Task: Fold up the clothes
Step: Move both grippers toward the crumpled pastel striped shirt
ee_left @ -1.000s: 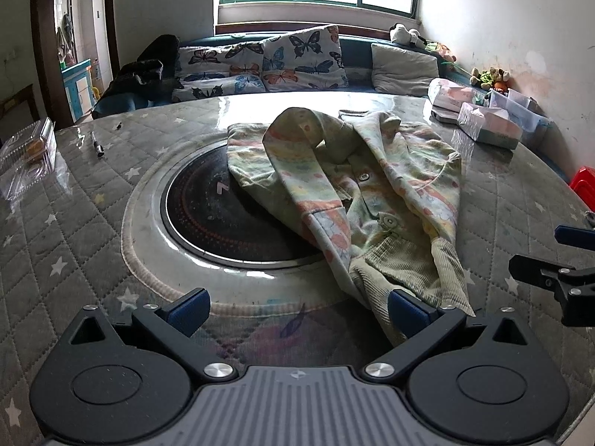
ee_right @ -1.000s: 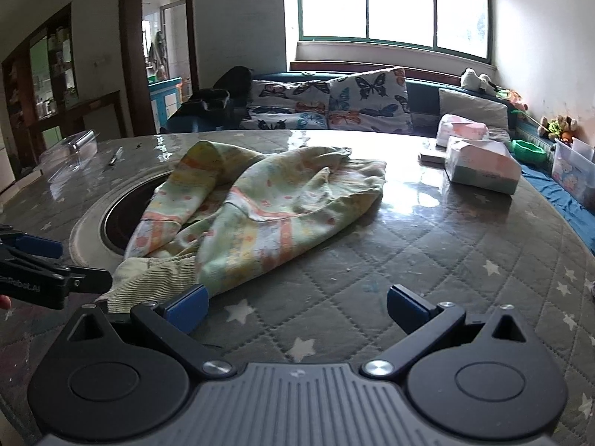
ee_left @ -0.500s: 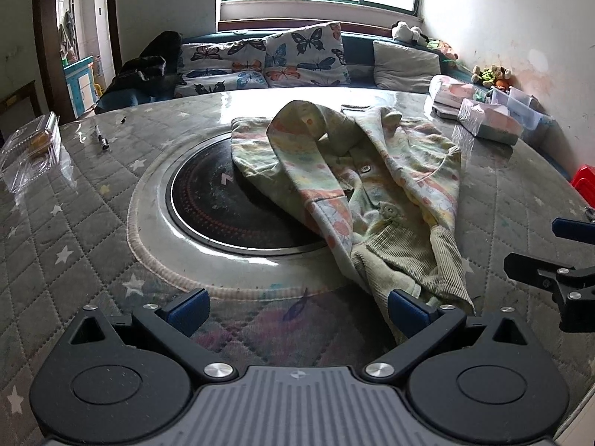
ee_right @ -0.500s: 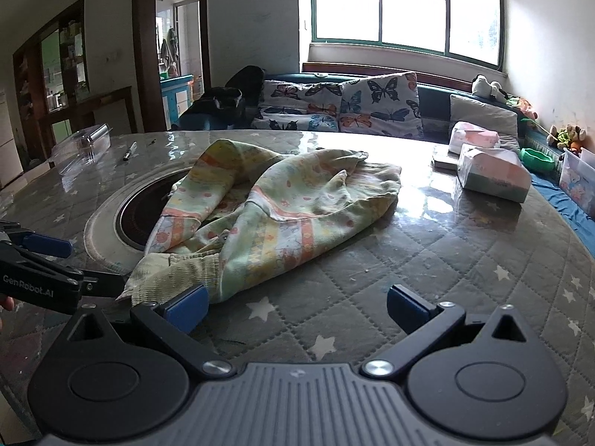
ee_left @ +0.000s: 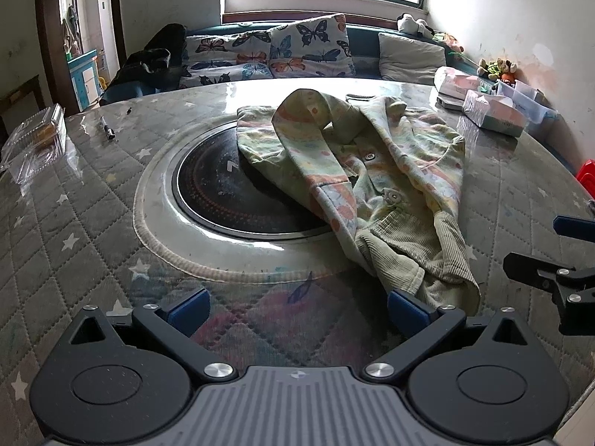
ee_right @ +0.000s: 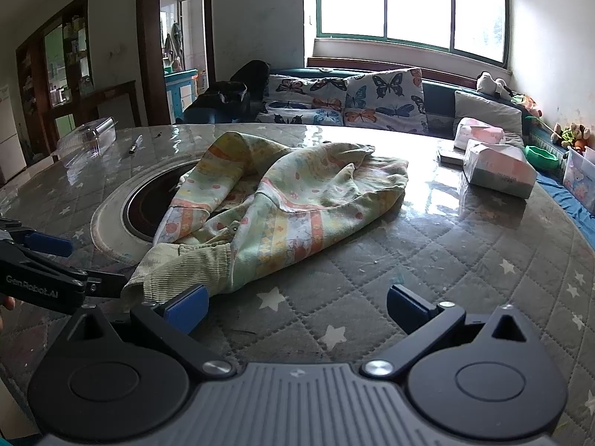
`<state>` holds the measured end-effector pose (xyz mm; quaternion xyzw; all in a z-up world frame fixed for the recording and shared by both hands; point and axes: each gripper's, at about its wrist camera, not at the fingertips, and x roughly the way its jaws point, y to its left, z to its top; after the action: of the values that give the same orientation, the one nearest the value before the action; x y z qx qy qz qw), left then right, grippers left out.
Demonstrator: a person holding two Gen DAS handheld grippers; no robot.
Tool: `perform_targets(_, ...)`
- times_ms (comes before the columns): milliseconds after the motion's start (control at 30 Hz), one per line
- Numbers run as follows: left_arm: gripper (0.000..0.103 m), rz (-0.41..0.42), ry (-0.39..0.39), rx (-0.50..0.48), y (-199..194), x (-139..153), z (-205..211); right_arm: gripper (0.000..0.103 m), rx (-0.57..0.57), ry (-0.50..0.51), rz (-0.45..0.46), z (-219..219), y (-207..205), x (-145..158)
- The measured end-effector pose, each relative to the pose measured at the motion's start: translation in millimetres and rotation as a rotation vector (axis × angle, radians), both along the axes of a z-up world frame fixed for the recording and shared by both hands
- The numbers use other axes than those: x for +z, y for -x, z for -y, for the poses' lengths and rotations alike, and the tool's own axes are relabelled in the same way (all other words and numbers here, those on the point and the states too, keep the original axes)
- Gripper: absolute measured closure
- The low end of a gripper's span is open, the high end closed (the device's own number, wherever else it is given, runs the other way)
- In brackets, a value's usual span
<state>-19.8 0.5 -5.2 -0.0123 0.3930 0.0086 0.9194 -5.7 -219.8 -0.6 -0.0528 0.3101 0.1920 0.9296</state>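
Left wrist view: the left gripper (ee_left: 297, 306) hangs low over a round table (ee_left: 74, 223), its two blue-padded fingers (ee_left: 187, 306) spread wide with nothing between them. Just ahead and to the right of it lies a crumpled jacket (ee_left: 357, 171), pale green with a pastel print and ribbed cuffs. One ribbed cuff (ee_left: 442, 275) reaches almost to the right-hand finger, whether it touches cannot be told. The jacket's far part lies over a dark round hob (ee_left: 223, 193) set into the table's middle, straight ahead of the gripper. At the right edge the right gripper (ee_left: 557, 249) enters sideways, jaws apart, close beside the cuff. Far ahead to the left sit a clear plastic box (ee_left: 37, 141) and a pen (ee_left: 107, 128); far ahead to the right are tissue packs (ee_left: 494, 111). Beyond the table stands a sofa with butterfly cushions (ee_left: 308, 48) under a window. Right wrist view: the right gripper (ee_right: 297, 306) is also spread wide and empty above the quilted, star-printed table cover (ee_right: 446, 260). The jacket (ee_right: 290, 193) lies ahead and to its left, with the cuff (ee_right: 186, 264) just beyond the left-hand finger (ee_right: 187, 306). The left gripper (ee_right: 55, 271) comes in from the left edge, its tip at the cuff's edge. Tissue packs (ee_right: 498, 167) sit ahead to the right.
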Motion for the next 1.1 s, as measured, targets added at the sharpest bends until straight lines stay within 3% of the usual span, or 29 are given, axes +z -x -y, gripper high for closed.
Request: perform_targets(1100, 0.0, 0.0, -0.006, 0.015, -18.7, 7.3, -5.8, 0.0, 0.049, 0.024, 0.01, -16.8, -11.6, 5.1)
